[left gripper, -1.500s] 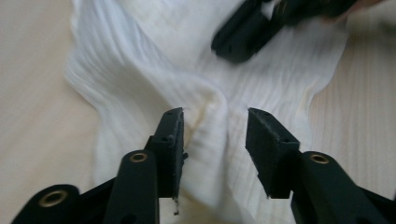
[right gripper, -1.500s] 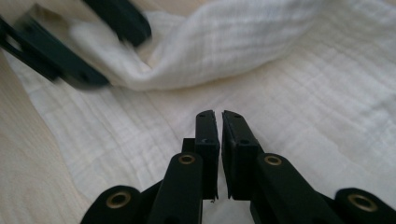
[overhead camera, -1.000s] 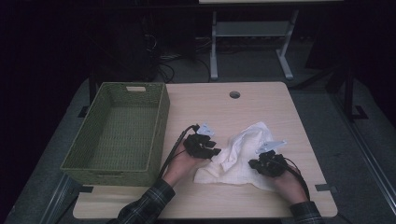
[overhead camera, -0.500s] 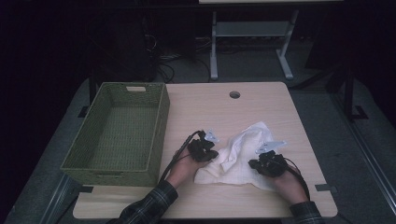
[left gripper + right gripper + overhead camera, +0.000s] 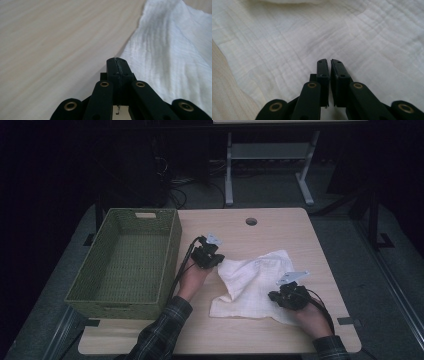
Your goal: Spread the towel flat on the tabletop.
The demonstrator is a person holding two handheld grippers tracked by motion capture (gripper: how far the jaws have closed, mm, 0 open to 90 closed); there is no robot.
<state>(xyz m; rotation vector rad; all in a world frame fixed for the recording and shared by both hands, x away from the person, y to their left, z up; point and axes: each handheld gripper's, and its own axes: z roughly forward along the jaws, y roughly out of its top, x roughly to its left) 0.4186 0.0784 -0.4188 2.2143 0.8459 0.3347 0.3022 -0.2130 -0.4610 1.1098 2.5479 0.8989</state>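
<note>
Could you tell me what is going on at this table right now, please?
A person is working a crumpled white cloth on the light wooden table with a hand-held black two-jaw tool in each hand. The left tool is at the cloth's upper left corner with its jaws together; whether it pinches any fabric is hard to tell. The right tool rests on the cloth's lower right part, jaws nearly together. A green woven basket stands at the table's left side with nothing in it.
</note>
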